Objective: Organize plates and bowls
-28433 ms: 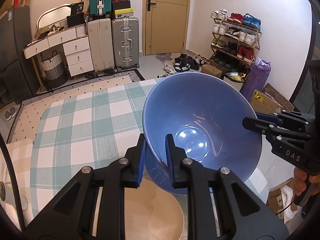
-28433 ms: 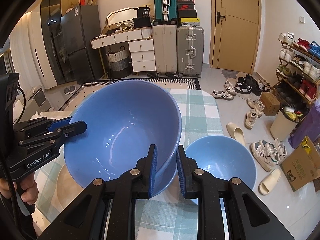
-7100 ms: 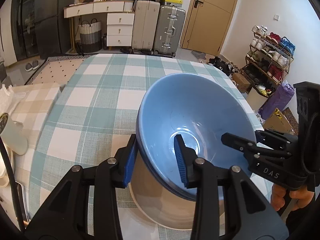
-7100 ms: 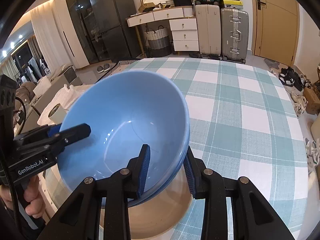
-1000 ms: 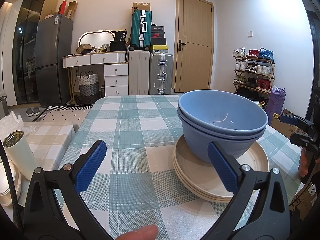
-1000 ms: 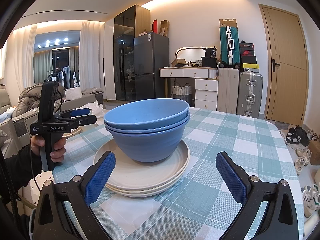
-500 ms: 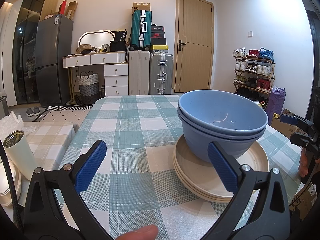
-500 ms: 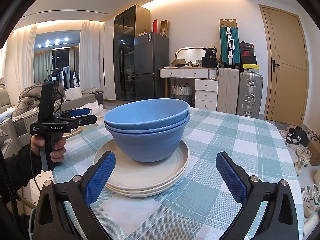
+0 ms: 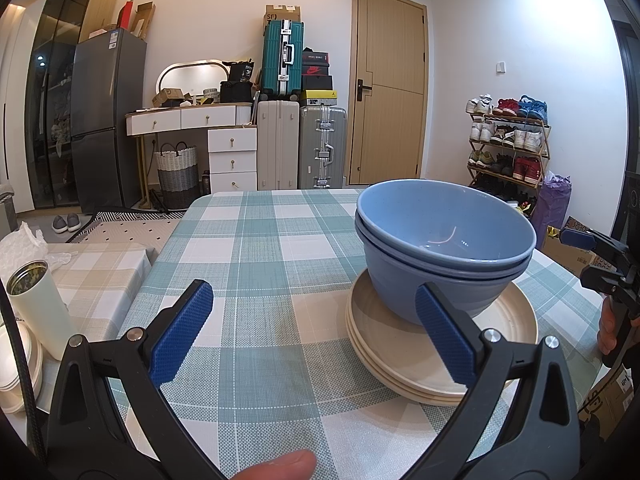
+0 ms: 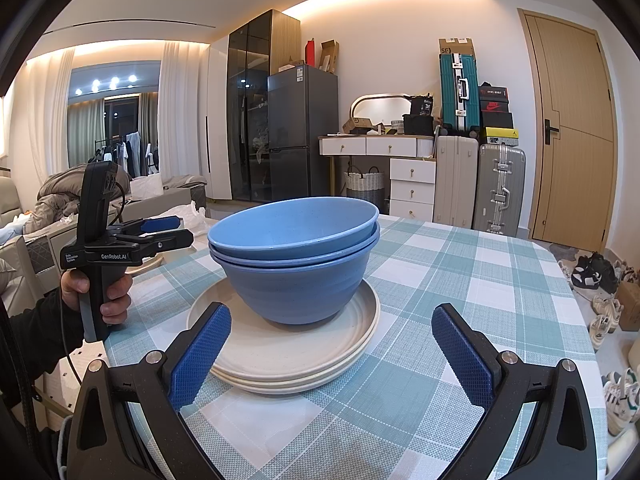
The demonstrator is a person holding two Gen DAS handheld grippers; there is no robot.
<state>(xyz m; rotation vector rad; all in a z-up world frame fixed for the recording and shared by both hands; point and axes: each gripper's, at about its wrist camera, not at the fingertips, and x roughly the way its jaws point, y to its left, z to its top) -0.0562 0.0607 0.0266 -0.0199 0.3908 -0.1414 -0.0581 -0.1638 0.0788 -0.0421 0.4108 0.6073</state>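
Blue bowls [image 9: 442, 248] [image 10: 296, 256] sit nested in a stack on a stack of cream plates [image 9: 408, 356] [image 10: 280, 356] on the checked table. My left gripper [image 9: 314, 332] is wide open and empty, held back from the stack on its left side; it also shows in the right wrist view [image 10: 160, 232]. My right gripper [image 10: 332, 356] is wide open and empty, in front of the plates; it shows at the right edge of the left wrist view [image 9: 596, 256].
The green checked tablecloth [image 9: 256, 248] covers the table. A white can [image 9: 40, 312] and stacked white dishes [image 9: 16, 364] stand on a lower surface at left. Suitcases [image 9: 300, 144], a dresser and a shoe rack [image 9: 508, 144] line the far wall.
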